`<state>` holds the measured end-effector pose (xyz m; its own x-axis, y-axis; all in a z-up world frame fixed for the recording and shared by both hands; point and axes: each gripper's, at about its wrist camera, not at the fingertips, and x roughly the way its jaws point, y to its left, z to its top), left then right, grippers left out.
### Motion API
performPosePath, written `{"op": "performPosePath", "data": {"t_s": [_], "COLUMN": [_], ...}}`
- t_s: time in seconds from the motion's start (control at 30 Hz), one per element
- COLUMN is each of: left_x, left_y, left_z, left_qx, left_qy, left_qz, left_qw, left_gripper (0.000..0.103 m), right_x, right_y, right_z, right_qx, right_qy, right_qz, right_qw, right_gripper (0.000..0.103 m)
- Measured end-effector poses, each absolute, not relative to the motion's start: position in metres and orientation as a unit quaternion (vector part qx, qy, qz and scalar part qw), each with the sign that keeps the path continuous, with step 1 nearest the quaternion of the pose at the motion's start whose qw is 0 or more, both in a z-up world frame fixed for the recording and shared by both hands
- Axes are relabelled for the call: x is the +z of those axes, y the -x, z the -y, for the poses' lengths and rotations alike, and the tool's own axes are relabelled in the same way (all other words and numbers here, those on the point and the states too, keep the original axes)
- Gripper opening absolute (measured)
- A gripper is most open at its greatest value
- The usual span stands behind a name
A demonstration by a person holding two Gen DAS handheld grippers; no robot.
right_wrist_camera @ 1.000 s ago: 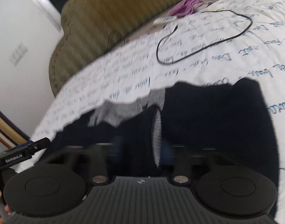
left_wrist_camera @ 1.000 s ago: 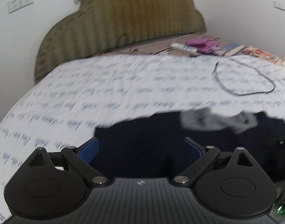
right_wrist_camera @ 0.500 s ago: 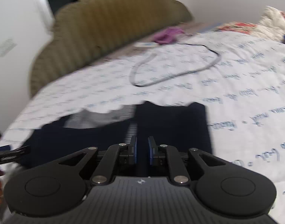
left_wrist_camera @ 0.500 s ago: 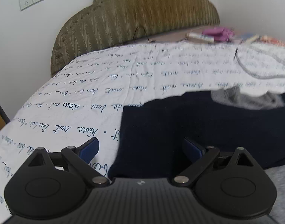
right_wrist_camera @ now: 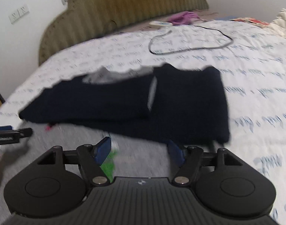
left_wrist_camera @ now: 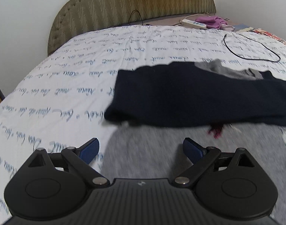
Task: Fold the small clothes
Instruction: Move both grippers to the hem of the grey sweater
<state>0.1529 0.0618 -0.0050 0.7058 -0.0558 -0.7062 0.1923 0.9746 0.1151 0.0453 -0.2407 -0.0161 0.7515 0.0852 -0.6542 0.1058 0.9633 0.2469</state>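
We logged our left gripper, angled down over the grey garment with jaws spread and empty, then our right gripper, likewise angled down, its jaws just opened and holding nothing. The folded navy garment lay on the bed sheet just beyond both; the grey garment's print was blurred and unreadable.

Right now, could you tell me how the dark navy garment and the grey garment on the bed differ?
The dark navy garment is near-black and plain; the grey garment is light and heathered, with small red and green marks. The navy garment lies farther up the bed, its near edge overlapping the grey one, which spreads closest to both open grippers. Both lie flat on the script-printed sheet.
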Motion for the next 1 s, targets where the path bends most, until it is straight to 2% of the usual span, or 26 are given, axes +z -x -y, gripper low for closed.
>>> {"op": "performPosePath", "data": {"t_s": [0.07, 0.2, 0.83, 1.0], "left_x": [-0.004, -0.003, -0.011, -0.005], "left_y": [-0.139, -0.115, -0.054, -0.036], "left_z": [-0.061, -0.062, -0.075, -0.087], "left_qx": [-0.071, -0.074, -0.081, -0.064], "left_qy": [-0.090, -0.088, -0.076, -0.117], "left_qz": [-0.378, -0.375, -0.381, -0.344], "left_qw": [0.919, 0.920, 0.918, 0.929], "left_gripper": [0.097, 0.097, 0.097, 0.097], "right_x": [-0.011, -0.006, -0.012, -0.013], "right_y": [-0.029, 0.000, 0.058, 0.077], "right_z": [0.237, 0.229, 0.201, 0.195], "right_qx": [-0.001, 0.007, 0.009, -0.013], "right_qy": [-0.147, -0.166, -0.195, -0.130], "right_qz": [-0.341, -0.324, -0.315, -0.308], "right_qw": [0.928, 0.931, 0.929, 0.942], "right_gripper": [0.072, 0.086, 0.096, 0.096]}}
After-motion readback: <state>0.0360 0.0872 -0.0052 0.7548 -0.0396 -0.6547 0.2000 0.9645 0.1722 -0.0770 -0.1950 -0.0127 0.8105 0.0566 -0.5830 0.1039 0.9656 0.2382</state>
